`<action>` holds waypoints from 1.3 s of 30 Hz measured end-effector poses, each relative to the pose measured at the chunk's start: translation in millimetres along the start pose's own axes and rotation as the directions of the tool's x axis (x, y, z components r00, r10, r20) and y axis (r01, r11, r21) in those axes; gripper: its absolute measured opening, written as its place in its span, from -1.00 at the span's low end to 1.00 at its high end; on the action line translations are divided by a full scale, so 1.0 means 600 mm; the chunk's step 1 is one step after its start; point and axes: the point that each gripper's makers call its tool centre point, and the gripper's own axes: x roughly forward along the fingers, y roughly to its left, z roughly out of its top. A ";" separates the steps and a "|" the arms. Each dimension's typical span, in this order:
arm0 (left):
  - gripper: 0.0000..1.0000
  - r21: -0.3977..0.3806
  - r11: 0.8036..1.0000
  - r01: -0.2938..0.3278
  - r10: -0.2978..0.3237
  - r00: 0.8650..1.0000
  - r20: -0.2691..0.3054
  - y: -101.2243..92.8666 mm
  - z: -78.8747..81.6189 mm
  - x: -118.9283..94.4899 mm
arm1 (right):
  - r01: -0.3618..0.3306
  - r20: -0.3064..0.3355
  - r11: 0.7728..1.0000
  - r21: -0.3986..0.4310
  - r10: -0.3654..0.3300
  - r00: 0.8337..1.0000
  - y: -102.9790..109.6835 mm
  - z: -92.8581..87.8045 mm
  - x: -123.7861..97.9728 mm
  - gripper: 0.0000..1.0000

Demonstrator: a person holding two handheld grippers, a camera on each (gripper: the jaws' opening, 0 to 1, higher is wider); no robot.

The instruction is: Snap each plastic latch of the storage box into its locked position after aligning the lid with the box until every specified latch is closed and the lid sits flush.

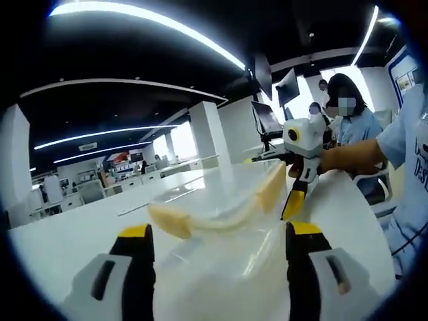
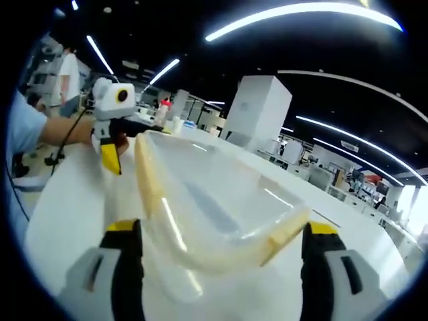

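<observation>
Left gripper view: both grippers' fingers (image 1: 137,261) spread wide around the clear storage box (image 1: 221,221) on the white table (image 1: 73,234).

White glossy table (image 1: 80,231), reflecting ceiling light strips. Clear plastic storage box (image 2: 221,200) with pale yellow latches resting directly on top, lid on. In the right gripper view, box running from the near edge toward the far left corner. Thin flat strip (image 1: 144,204) lying on the surface just beyond the box.

Clear box (image 2: 221,194), cream latches (image 2: 148,175); white tabletop (image 1: 73,234); gripper (image 1: 217,257) jaws black, yellow-tipped.
</observation>
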 end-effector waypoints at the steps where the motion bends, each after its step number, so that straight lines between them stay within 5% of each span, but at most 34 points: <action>1: 0.67 0.002 1.000 -0.003 0.003 1.000 0.000 0.002 0.000 0.000 | -0.006 -0.001 1.000 0.004 0.006 1.000 0.000 0.000 0.000 1.00; 8: 0.71 -0.001 1.000 -0.002 0.002 1.000 0.004 0.005 -0.002 0.006 | -0.064 -0.047 0.998 -0.011 0.064 0.997 0.003 0.000 -0.007 1.00; 14: 0.72 -0.007 1.000 0.009 -0.009 1.000 0.013 0.001 -0.002 0.014 | -0.159 -0.184 0.981 -0.108 0.138 0.973 0.004 -0.019 -0.025 1.00; 23: 0.81 -0.001 0.999 0.046 -0.045 0.998 0.036 -0.018 0.003 0.016 | -0.263 -0.200 0.956 -0.127 0.235 0.951 -0.012 0.031 -0.038 1.00; 27: 0.86 0.001 0.999 0.054 -0.054 0.998 0.035 -0.023 0.002 0.015 | -0.374 -0.234 0.923 -0.087 0.346 0.909 0.004 0.042 -0.041 1.00; 31: 0.91 -0.006 0.998 0.061 -0.061 0.997 0.039 -0.027 0.002 0.014 | -0.413 -0.264 0.903 -0.122 0.371 0.890 0.004 0.057 -0.034 1.00; 36: 0.91 -0.008 0.998 0.063 -0.062 0.997 0.042 -0.029 0.002 0.012 | -0.493 -0.327 0.868 -0.062 0.449 0.831 0.010 0.068 -0.029 1.00; 39: 0.91 -0.005 0.998 0.060 -0.059 0.997 0.041 -0.029 0.002 0.012 | -0.522 -0.421 0.852 -0.039 0.460 0.782 0.000 0.062 -0.026 1.00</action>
